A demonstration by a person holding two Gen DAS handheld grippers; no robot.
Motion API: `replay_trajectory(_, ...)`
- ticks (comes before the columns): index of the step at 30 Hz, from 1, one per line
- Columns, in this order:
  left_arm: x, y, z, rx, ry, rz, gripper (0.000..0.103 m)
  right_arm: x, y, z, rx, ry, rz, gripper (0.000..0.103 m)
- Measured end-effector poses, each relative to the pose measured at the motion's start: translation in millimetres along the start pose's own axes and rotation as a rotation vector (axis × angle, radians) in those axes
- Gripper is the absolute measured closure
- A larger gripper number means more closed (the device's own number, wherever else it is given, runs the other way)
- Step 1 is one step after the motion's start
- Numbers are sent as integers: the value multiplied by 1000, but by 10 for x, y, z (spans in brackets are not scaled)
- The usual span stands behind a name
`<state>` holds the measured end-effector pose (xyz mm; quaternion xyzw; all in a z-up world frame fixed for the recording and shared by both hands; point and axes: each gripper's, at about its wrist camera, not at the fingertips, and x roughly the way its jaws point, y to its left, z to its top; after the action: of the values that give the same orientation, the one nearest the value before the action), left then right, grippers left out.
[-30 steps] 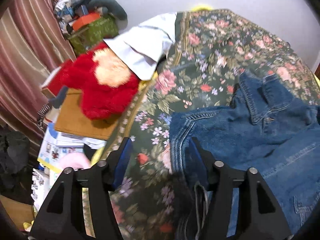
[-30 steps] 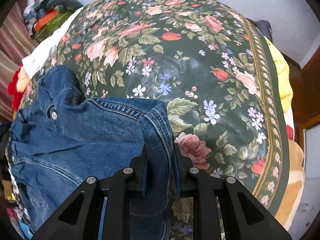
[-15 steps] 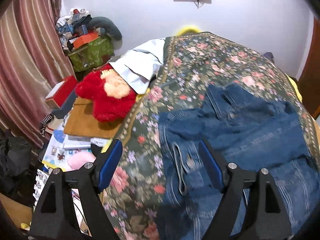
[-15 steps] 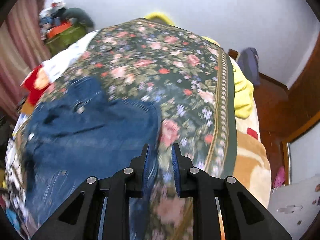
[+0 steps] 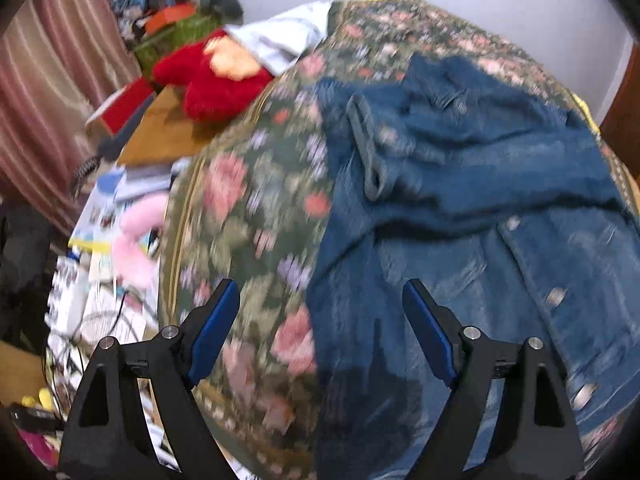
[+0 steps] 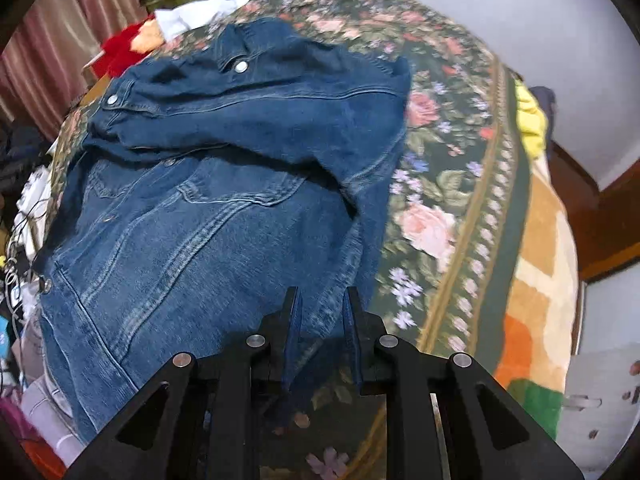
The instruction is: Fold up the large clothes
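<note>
A blue denim jacket (image 5: 460, 184) lies on a dark floral bedspread (image 5: 248, 208), with both sleeves folded across its chest. It also shows in the right wrist view (image 6: 224, 184). My left gripper (image 5: 320, 308) is open and empty, hovering over the jacket's lower left edge. My right gripper (image 6: 320, 304) has its jaws a narrow gap apart over the jacket's lower right hem; no cloth is clearly held between them.
A red plush toy (image 5: 216, 80), a white cloth (image 5: 280, 36), boxes and papers crowd the floor left of the bed. A maroon curtain (image 5: 44, 92) hangs at the left. A yellow pillow (image 6: 530, 120) and an orange blanket (image 6: 536, 280) lie along the bed's right side.
The right gripper let go of the sleeve it held. Both grippers pulled back toward the jacket's hem, and the left jaws opened wider.
</note>
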<state>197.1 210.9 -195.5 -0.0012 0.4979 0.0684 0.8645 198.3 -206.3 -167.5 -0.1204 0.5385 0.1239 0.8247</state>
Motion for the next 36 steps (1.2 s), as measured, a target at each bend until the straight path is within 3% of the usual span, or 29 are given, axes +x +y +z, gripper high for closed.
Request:
replay_trajectory(4, 49, 132, -277, -6, 38, 7, 19, -57, -96, -76, 61, -3, -18, 83)
replay_trajectory(6, 65, 195, -406, -19, 54, -2, 19, -76, -131, -103, 71, -9, -89, 60)
replay_trajectory(7, 74, 233, -470, -32, 62, -11, 19, -71, -142, -91, 70, -13, -128, 38)
replay_trajectory(8, 82, 258, -523, -47, 69, -24, 19, -96, -154, -106, 71, -23, -173, 28)
replay_trajectory(14, 162, 304, -789, -126, 125, -133, 19, -273, -392, -297, 201, -13, -59, 28)
replay_trajectory(20, 303, 183, -992, -176, 187, -194, 19, -560, -436, -474, 375, -64, 202, 28)
replay_trajectory(23, 323, 170, -1011, -200, 197, -230, 20, -579, -285, -505, 368, -68, 257, 28)
replay_trajectory(27, 288, 110, -1003, -206, 201, -310, 46, -518, -65, -505, 343, -49, 343, 33)
replay_trajectory(29, 255, 39, -1001, -178, 189, -289, 49, -484, 35, -507, 317, -45, 347, 34)
replay_trajectory(30, 240, -7, -998, -167, 184, -279, 56, -474, 105, -503, 293, -50, 328, 35)
replay_trajectory(32, 191, -72, -988, -147, 172, -246, 71, -465, 195, -513, 277, -69, 312, 47)
replay_trajectory(33, 166, -122, -958, -142, 166, -249, 75, -456, 218, -520, 281, -78, 316, 51)
replay_trajectory(35, 96, -145, -905, -147, 150, -261, 78, -437, 235, -515, 286, -107, 327, 69)
replay_trajectory(36, 47, -157, -867, -143, 142, -260, 80, -420, 228, -503, 283, -106, 338, 72)
